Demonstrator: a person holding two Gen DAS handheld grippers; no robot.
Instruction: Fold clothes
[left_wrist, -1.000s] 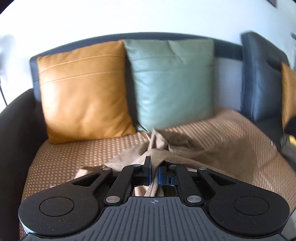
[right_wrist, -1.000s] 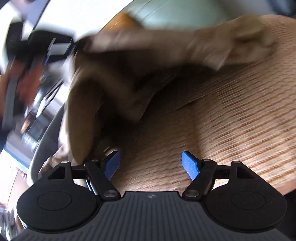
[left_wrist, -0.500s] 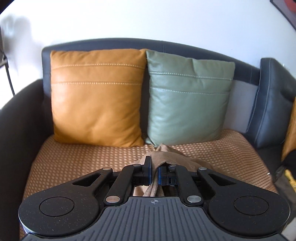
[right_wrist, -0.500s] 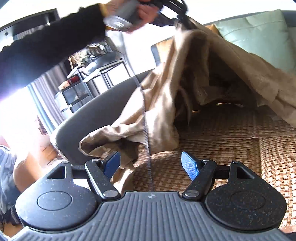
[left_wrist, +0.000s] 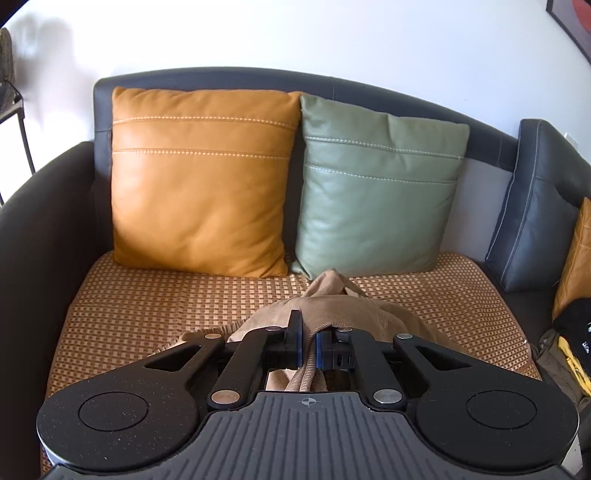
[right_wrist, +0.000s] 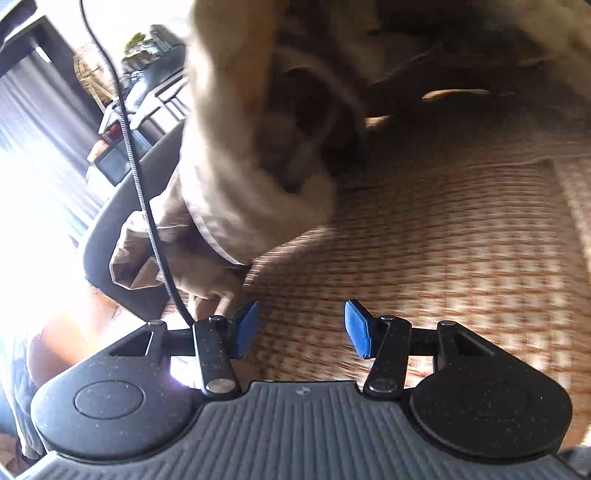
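A tan garment (left_wrist: 332, 310) hangs from my left gripper (left_wrist: 309, 349), which is shut on its ribbed edge and holds it above the sofa seat. In the right wrist view the same tan garment (right_wrist: 236, 177) hangs down close ahead and to the left, blurred, its lower edge near the woven seat mat (right_wrist: 424, 240). My right gripper (right_wrist: 301, 330) is open and empty, low over the mat, its left finger just beside the cloth's lowest folds.
An orange cushion (left_wrist: 201, 181) and a green cushion (left_wrist: 373, 184) lean on the dark sofa back (left_wrist: 221, 75). A dark cushion (left_wrist: 532, 218) stands at the right. A black cable (right_wrist: 136, 166) hangs across the right wrist view. The sofa arm (right_wrist: 110, 236) is at left.
My left gripper has risen and drawn back with the garment. My right gripper has moved in closer under the hanging cloth, still open.
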